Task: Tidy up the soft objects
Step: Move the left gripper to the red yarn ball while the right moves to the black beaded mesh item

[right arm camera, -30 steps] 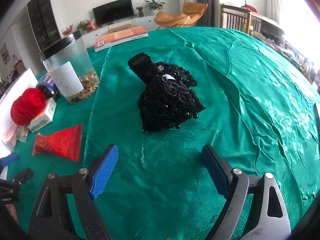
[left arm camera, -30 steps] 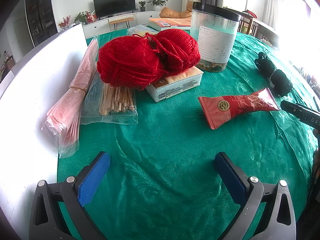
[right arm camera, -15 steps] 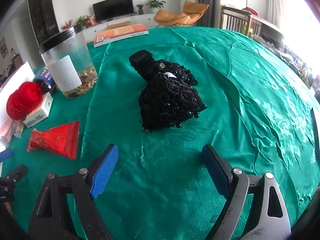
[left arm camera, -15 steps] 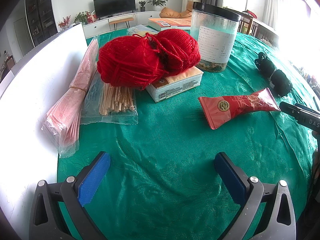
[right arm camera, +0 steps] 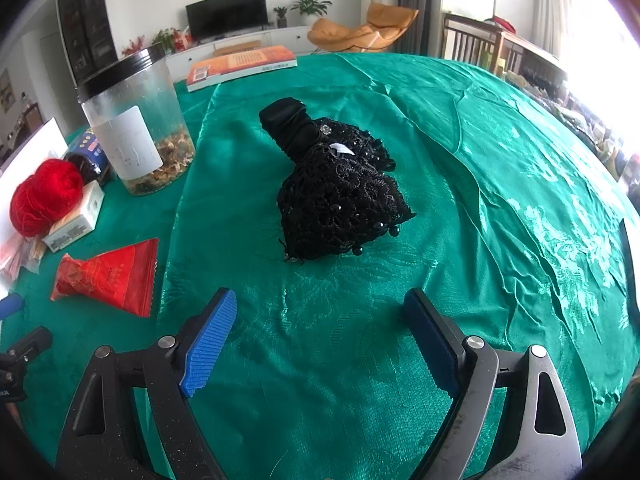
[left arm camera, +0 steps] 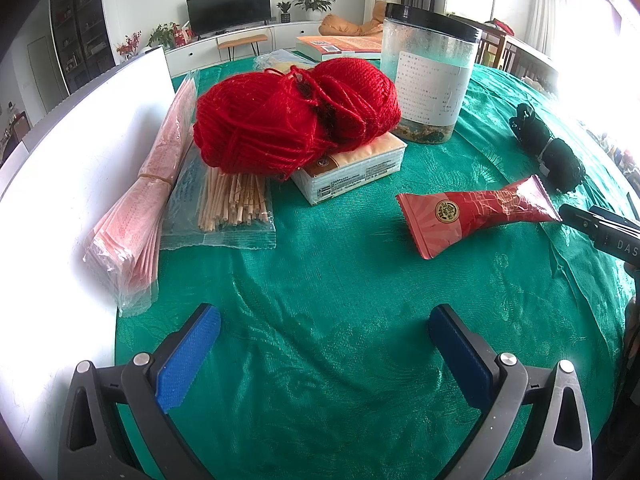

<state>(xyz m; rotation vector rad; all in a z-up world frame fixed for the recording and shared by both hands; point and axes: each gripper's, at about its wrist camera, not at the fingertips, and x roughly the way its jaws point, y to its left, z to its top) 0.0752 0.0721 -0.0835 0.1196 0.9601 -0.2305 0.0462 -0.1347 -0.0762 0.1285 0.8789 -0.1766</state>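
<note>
Things spread over the tabletop (left arm camera: 320, 280)

In the left wrist view the yarn (left arm camera: 296, 120) lies at upper centre on a box (left arm camera: 352, 172), the jar (left arm camera: 430, 84) right behind it, the stick packet (left arm camera: 228, 204) at left, the pouch (left arm camera: 472, 216) at right, the lace bundle (left arm camera: 548, 152) at far right.

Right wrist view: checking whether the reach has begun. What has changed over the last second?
The right claw, open and empty, has crept closer to the black lace pouch. The left claw stayed open and still; red yarn and red packet are unmoved.
</note>
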